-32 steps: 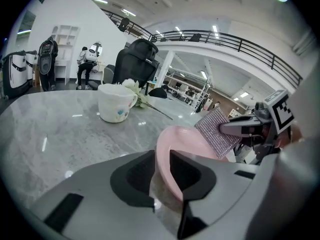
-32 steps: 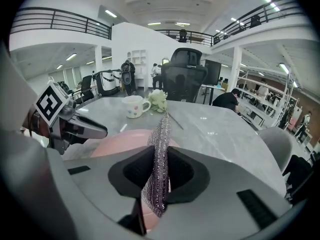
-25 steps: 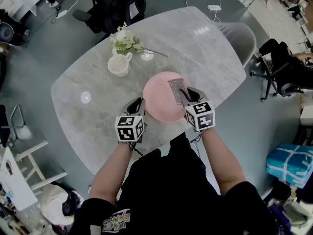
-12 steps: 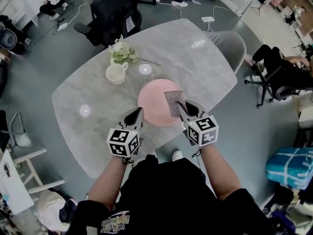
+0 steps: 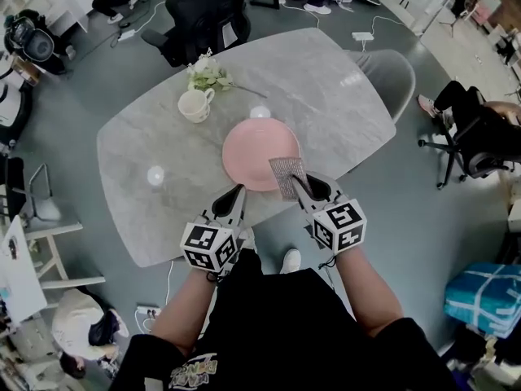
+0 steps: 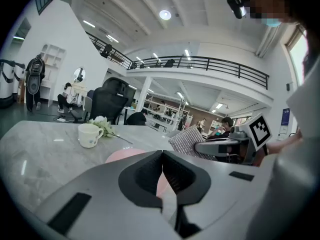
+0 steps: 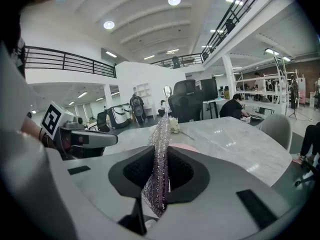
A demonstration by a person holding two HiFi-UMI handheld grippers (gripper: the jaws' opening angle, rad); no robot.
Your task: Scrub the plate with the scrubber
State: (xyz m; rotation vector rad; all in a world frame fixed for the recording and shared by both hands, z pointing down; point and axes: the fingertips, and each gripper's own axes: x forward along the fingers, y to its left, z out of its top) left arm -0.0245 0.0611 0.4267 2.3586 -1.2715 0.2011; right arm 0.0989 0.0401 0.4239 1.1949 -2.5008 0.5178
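A round pink plate [image 5: 259,153] lies on the grey marble table [image 5: 163,210], near its front edge. My right gripper [image 5: 295,182] is shut on a silvery mesh scrubber [image 5: 286,175], held at the plate's near right rim; the scrubber [image 7: 160,154] stands upright between the pads in the right gripper view. My left gripper [image 5: 239,192] is shut with nothing in it, at the table's front edge just near-left of the plate. In the left gripper view the plate [image 6: 125,155] shows beyond the closed jaws, with the scrubber [image 6: 187,141] to the right.
A white mug [image 5: 195,104] and a small bunch of white flowers [image 5: 208,73] stand at the table's far side. A grey chair [image 5: 391,76] sits at the table's right end, a black office chair [image 5: 203,19] beyond it. People sit around the room.
Both grippers have drawn back toward me, off the plate to its near rim. The left gripper's jaws have closed. The right keeps hold of the scrubber.
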